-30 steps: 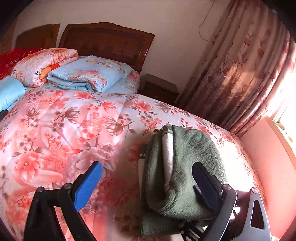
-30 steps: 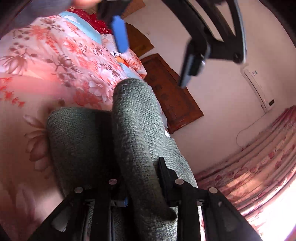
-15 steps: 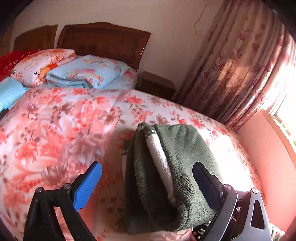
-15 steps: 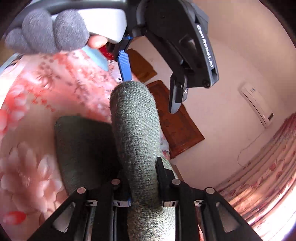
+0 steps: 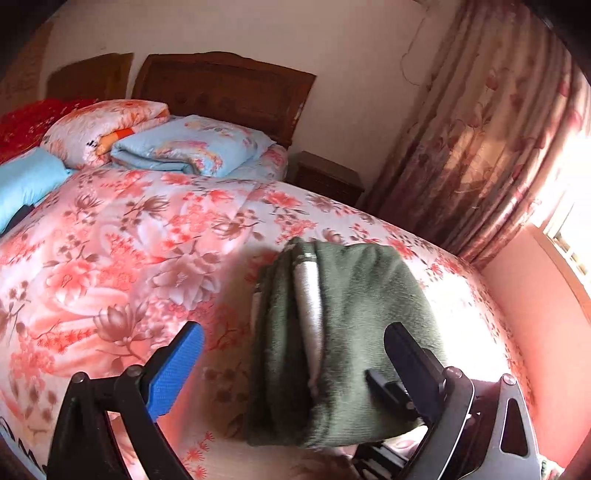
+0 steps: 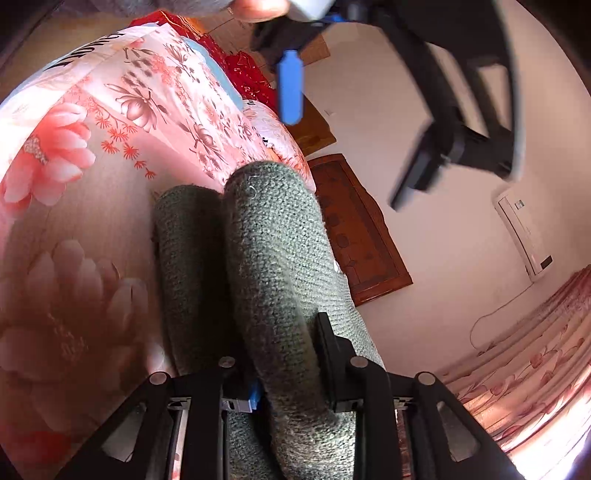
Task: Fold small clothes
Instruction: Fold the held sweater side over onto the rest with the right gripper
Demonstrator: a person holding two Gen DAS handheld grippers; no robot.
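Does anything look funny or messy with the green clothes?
A bit. The folded green garment is not flat on the flowery quilt: the right claw pinches a roll of it, and a pale inner strip peeks out.

Daylight enters from the window [image 5: 565,229] at the right edge of the left wrist view, where the panes blow out to pure white. That glare washes out the patterned bedcover [image 5: 454,295] beside it and throws a warm pink cast over the wall [image 5: 258,33] and the curtain [image 5: 491,140]. A soft shadow lies on the cover left of the folded green garment [image 5: 362,332]. Both views bend strongly toward the edges, with black corners. The right wrist view is bright at lower right, and the left gripper [image 6: 354,147] overhead smears with motion blur, while the close knit [image 6: 273,258] stays sharp
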